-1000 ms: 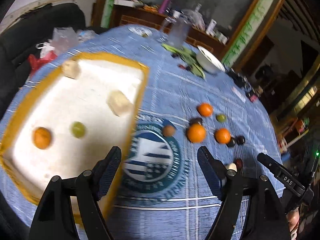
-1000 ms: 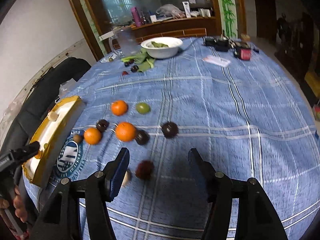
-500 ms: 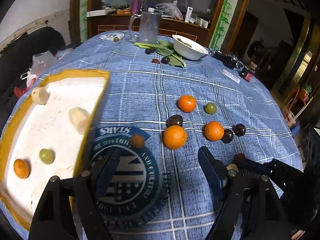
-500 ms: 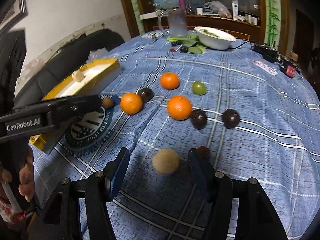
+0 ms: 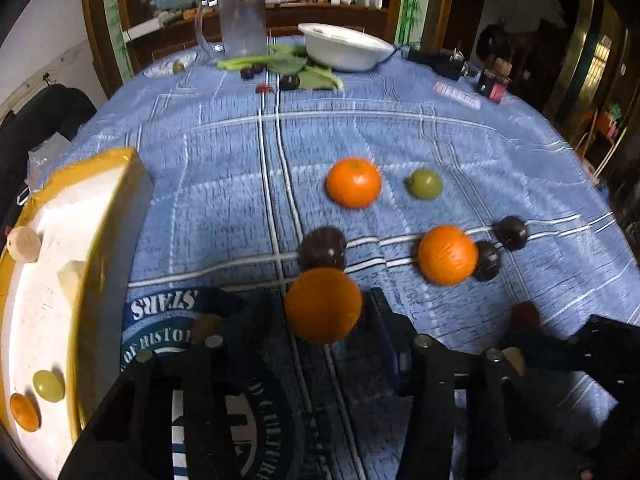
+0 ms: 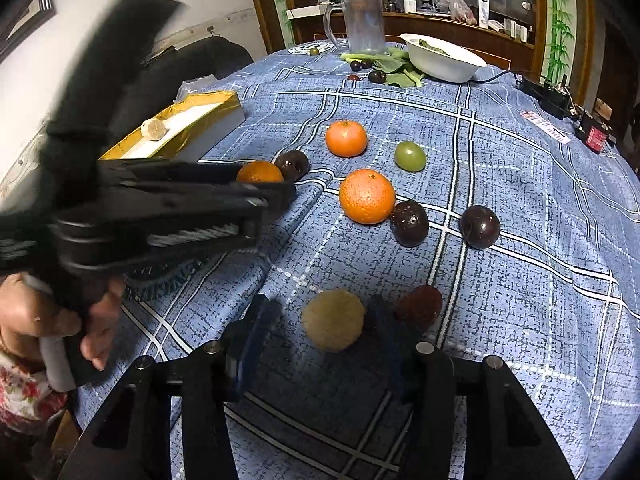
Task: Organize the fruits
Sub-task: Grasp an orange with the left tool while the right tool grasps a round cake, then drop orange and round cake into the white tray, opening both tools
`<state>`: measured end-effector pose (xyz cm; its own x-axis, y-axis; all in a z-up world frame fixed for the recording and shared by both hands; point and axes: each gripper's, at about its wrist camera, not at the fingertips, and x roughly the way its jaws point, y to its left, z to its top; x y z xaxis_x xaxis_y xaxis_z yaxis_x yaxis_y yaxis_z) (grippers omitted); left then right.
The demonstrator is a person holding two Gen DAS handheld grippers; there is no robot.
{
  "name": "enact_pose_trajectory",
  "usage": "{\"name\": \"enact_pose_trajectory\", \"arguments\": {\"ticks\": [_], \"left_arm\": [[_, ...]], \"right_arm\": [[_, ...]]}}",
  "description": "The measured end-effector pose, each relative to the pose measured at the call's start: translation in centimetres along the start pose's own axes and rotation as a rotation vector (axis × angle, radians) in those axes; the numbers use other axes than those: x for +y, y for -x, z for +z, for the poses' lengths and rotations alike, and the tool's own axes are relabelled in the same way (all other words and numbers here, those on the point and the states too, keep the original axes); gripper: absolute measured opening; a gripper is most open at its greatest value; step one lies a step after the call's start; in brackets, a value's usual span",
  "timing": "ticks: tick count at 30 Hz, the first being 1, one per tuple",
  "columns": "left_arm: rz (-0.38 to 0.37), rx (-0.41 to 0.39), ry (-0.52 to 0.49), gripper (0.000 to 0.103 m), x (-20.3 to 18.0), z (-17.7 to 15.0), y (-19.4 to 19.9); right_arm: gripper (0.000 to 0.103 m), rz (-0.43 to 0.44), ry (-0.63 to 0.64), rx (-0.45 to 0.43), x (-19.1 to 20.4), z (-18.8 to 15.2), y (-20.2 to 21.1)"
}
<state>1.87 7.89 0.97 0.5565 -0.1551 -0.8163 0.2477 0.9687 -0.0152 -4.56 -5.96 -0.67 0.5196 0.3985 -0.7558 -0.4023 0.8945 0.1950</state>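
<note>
We hold both tools spread: left tool point(image 5: 320, 320) straddling an orange point(image 5: 323, 305), right tool point(image 6: 320, 328) straddling a tan fruit point(image 6: 333, 320), each lined up for the tray point(image 5: 100, 240).

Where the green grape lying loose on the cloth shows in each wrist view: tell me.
Left wrist: green grape right of centre, beside the farthest orange.
Right wrist: green grape above centre, right of that same orange.
Shared landmark: white bowl at the far edge.
</note>
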Motion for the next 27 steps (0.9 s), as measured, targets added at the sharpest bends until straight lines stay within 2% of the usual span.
{"name": "enact_pose_trajectory", "arguments": {"ticks": [3,5,6,16,21,23,27], "left_arm": [[0.011,-0.006,-0.022,0.032,-0.4,-0.3,0.1],[0.010,-0.009,-0.016,0.032,-0.3,-0.4,0.4],[0.008,-0.014,-0.011,0.032,-0.3,-0.5,0.6],[-0.052,-0.089,0.125,0.032,1.7,-2.4,5.7],[-0.085,-0.138,0.268,0.032,5.2,-4.7,9.1],[-0.073,-0.150,0.322,0.032,6.7,-5.5,10.1],[-0.002,-0.179,0.427,0.032,10.6,-7.0,12.0]], "right_arm": [[0.049,-0.020,0.012,0.002,0.2,-0.1,0.0],[0.034,-0.038,0.015,0.001,0.2,-0.1,0.0],[0.033,-0.041,0.016,0.001,0.1,-0.1,0.0],[0.033,-0.028,-0.002,-0.030,0.2,-0.5,1.2],[0.033,-0.025,-0.003,-0.054,0.9,-0.5,2.3],[0.033,-0.014,-0.007,-0.061,1.3,-0.4,2.7],[0.033,0.014,-0.004,-0.072,2.5,0.1,3.2]]}}
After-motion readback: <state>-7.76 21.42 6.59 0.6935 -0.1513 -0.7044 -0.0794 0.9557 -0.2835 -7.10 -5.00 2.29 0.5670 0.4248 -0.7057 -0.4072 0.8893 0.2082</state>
